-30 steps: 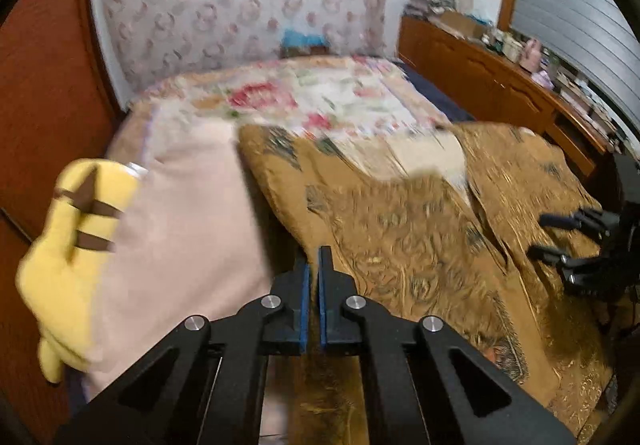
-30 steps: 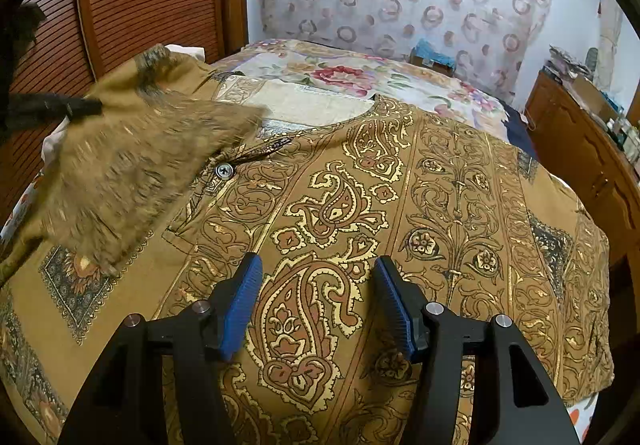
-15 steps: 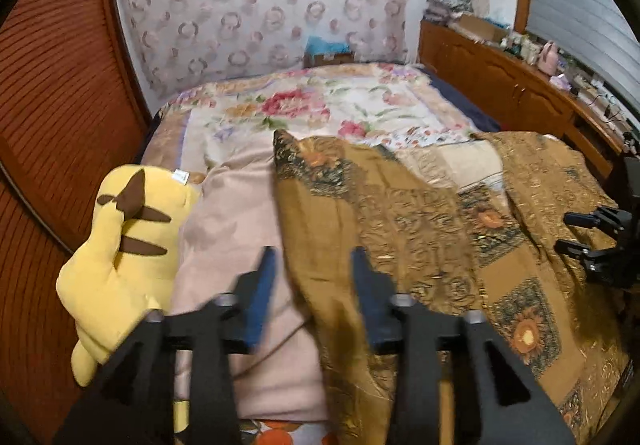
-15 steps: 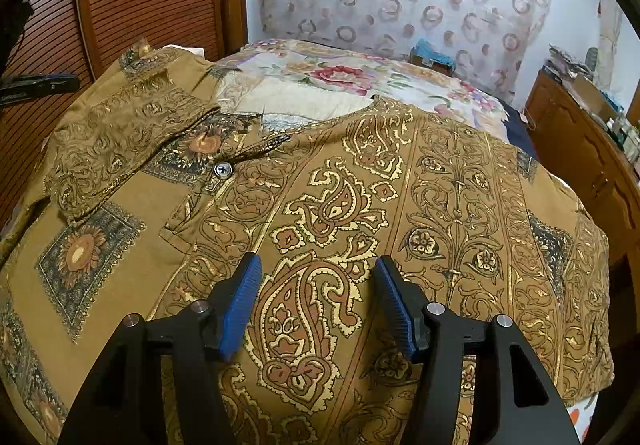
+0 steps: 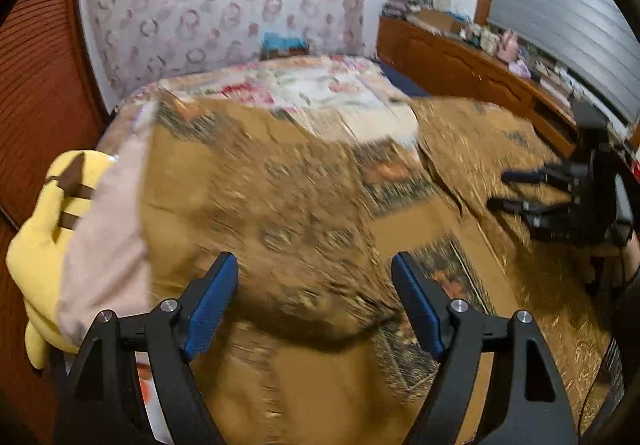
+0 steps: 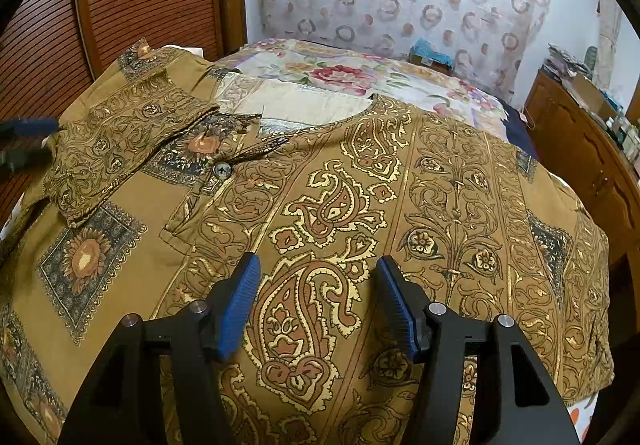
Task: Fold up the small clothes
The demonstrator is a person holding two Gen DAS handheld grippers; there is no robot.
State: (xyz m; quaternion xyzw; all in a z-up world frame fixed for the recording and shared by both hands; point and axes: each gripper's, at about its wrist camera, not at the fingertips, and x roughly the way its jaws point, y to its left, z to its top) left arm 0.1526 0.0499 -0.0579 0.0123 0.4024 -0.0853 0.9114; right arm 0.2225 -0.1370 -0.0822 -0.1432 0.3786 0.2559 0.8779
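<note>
A brown and gold paisley shirt (image 6: 352, 205) lies spread flat on the bed, its button (image 6: 222, 169) near the collar. Its left sleeve (image 6: 120, 141) lies folded in over the chest. In the left wrist view the shirt (image 5: 304, 205) is blurred. My left gripper (image 5: 314, 277) is open and empty just above the folded sleeve; its fingertips (image 6: 24, 127) show at the right wrist view's left edge. My right gripper (image 6: 318, 281) is open and empty, hovering over the shirt's front; it also shows at the right of the left wrist view (image 5: 516, 189).
A yellow plush toy (image 5: 44, 245) and a pink cloth (image 5: 108, 237) lie at the bed's left edge. A floral bedspread (image 6: 360, 81) covers the bed beyond the shirt. A wooden sideboard (image 5: 472, 73) with clutter runs along the right. Slatted wooden doors (image 6: 132, 1) stand at the left.
My left gripper opened and let go of the sleeve, which now lies folded across the shirt. The left gripper has drawn back. The right gripper has not moved.
</note>
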